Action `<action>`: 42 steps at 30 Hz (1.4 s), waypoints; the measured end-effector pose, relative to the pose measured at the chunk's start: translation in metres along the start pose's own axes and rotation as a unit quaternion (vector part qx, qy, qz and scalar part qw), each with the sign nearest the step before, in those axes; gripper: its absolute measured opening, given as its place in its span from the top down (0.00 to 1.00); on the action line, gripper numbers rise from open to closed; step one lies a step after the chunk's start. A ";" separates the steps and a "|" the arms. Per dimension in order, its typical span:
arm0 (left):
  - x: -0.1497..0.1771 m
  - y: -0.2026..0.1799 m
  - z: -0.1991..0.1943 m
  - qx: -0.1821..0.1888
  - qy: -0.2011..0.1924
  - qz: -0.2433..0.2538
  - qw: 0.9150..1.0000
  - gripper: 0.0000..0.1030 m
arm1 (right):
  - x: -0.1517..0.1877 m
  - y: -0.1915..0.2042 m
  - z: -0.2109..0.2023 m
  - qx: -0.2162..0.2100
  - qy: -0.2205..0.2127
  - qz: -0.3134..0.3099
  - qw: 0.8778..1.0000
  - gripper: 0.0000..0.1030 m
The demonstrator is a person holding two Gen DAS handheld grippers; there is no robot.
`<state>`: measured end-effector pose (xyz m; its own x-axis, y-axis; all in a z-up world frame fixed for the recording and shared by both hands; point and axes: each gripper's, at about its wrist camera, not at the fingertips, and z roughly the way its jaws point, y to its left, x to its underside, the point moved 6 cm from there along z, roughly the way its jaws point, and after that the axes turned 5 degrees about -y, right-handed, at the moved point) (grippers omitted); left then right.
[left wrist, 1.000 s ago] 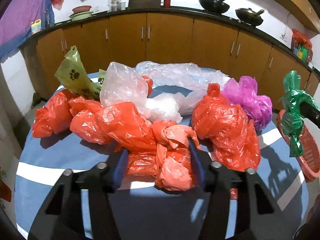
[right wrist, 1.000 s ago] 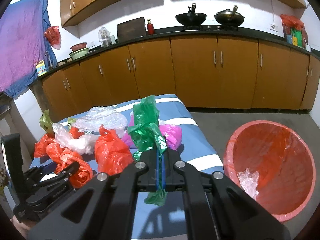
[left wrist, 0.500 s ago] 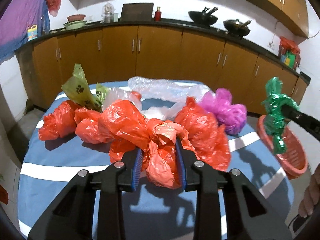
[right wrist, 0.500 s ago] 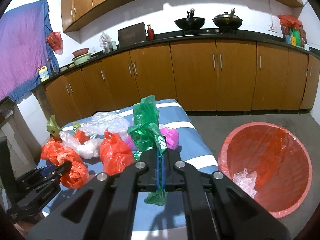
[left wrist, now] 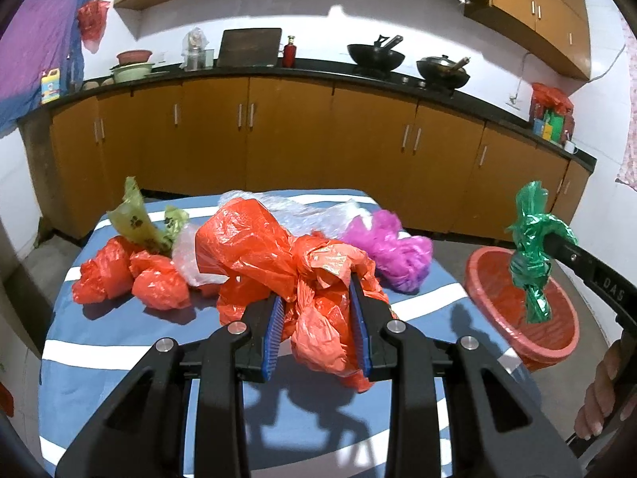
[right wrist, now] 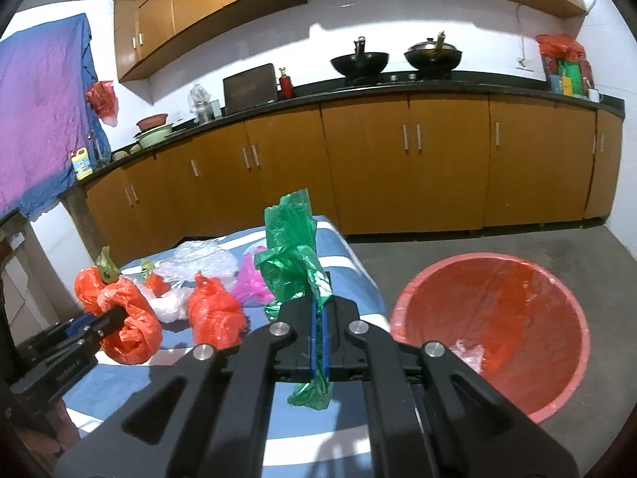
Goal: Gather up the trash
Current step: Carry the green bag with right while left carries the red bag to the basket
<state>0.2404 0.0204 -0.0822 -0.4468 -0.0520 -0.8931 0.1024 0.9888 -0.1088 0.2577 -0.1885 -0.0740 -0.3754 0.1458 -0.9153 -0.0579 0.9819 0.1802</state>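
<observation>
My left gripper (left wrist: pixel 318 318) is shut on a crumpled orange-red plastic bag (left wrist: pixel 314 279), lifted off the blue striped table (left wrist: pixel 119 358); the same bag (right wrist: pixel 127 318) hangs from that gripper at the left of the right wrist view. My right gripper (right wrist: pixel 318 334) is shut on a green plastic bag (right wrist: pixel 292 255), held up near the table's right edge. The green bag (left wrist: pixel 531 255) shows in front of the red basin (left wrist: pixel 557 342). That red basin (right wrist: pixel 414 302) stands on the floor with a clear wrapper inside.
Other bags lie on the table: red ones (left wrist: pixel 131 275), a magenta one (left wrist: pixel 392 253), clear ones (left wrist: pixel 314 209), an olive paw-print one (left wrist: pixel 137 221). Brown cabinets (left wrist: pixel 286 135) and a counter with woks stand behind. A person's fingers (left wrist: pixel 597 410) show at right.
The left gripper closed on the orange-red bag and lifted it off the table. The right gripper carried the green bag up and toward the basin.
</observation>
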 end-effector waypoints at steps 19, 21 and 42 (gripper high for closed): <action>-0.008 -0.103 0.016 0.086 0.007 0.028 0.996 0.70 | 0.002 -0.097 -0.030 0.079 -0.010 0.031 0.996 0.96; -0.008 -0.123 0.019 0.102 0.009 0.037 0.994 0.70 | 0.003 -0.109 -0.031 0.088 -0.009 0.035 0.995 0.96; 0.010 -0.256 0.078 0.183 0.049 0.124 0.974 0.70 | 0.006 -0.212 -0.018 0.152 -0.002 0.083 0.985 0.96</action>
<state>0.2795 -0.2443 -0.0974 -0.4485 0.2136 -0.8679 0.5202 0.8520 -0.0591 0.2511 -0.3977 -0.1117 -0.3521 0.3081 -0.8838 0.2839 0.9349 0.2128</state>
